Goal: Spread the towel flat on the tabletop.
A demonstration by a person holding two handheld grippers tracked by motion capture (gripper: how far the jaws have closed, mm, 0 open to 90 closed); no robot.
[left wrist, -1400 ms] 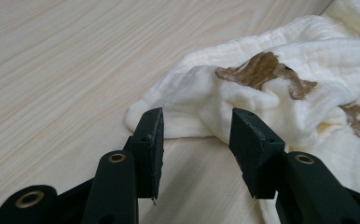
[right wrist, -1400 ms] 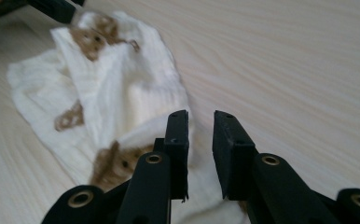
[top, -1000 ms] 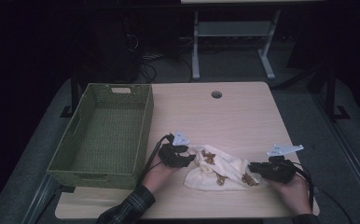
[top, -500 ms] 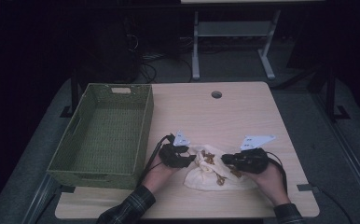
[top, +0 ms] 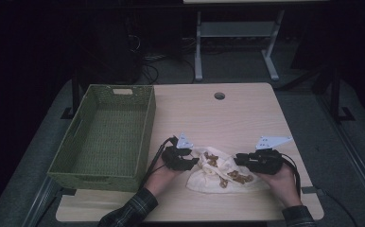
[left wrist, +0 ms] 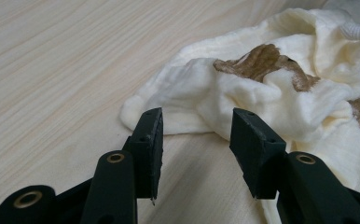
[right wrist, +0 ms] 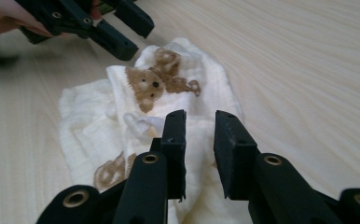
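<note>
Pale wood table [top: 247, 118], dark room behind, green basket [top: 106, 135] at the left, and a cream bear-print cloth [top: 221, 172] lies crumpled near the front edge between both hands. Left hand-held gripper [left wrist: 197, 135] sits spread at the cloth's left edge, nothing pinched. Right hand-held gripper [right wrist: 200, 135] has just been opening, jaws parted over the cloth, not pressing it.

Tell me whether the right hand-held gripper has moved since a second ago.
Yes. The right hand-held gripper moved left over the cloth, nearer the green basket, its jaws just opening.
</note>
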